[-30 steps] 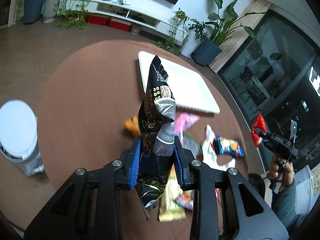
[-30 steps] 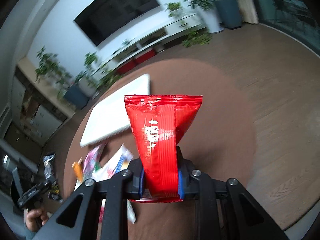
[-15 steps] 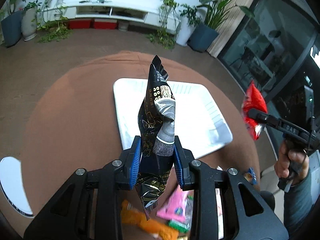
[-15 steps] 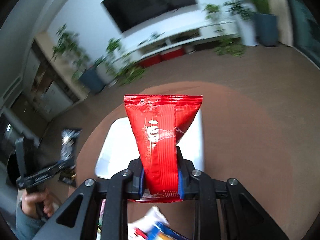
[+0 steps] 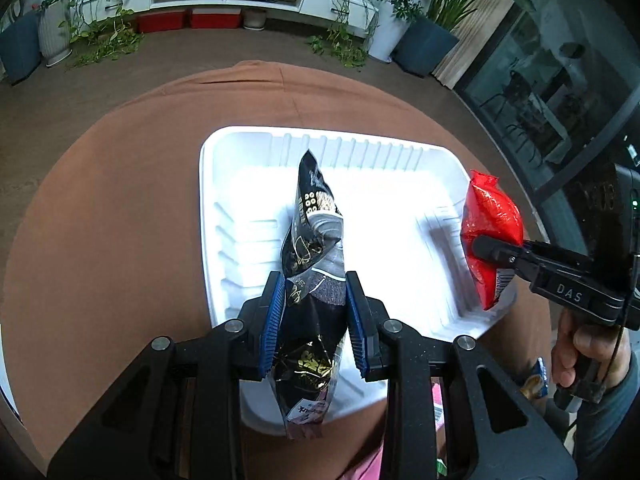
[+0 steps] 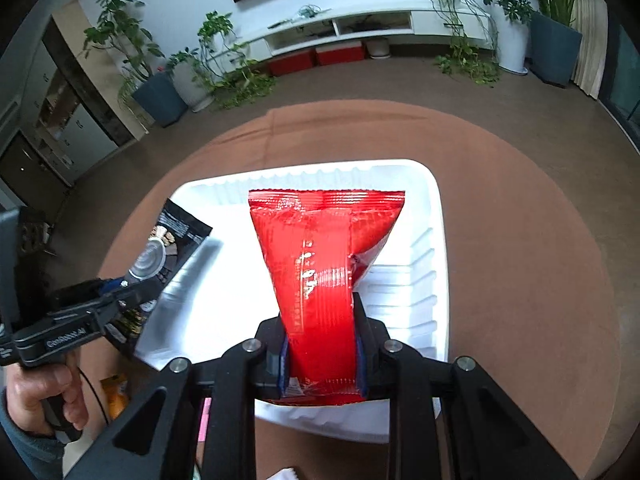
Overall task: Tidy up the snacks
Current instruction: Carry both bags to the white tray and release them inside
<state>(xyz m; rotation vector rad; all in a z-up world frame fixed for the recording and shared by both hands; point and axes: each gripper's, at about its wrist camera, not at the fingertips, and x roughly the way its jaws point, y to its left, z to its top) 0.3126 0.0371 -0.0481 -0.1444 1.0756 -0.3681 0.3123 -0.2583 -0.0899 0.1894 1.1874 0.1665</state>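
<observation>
My left gripper is shut on a black and gold snack bag that hangs over the near left part of a white ribbed tray. In the right wrist view the same black bag shows at the tray's left edge. My right gripper is shut on a red snack packet, held upright above the tray. From the left wrist view the red packet hovers over the tray's right rim, pinched by the right gripper.
The tray lies on a round brown table. Loose snacks lie near the table's front: a pink packet, a blue one, an orange one. A hand grips the right tool's handle. Potted plants and a white TV bench stand beyond.
Both grippers have swung from the snack pile to above the white tray, sinking a little, each still holding its packet. The tray now fills the middle of both views.
</observation>
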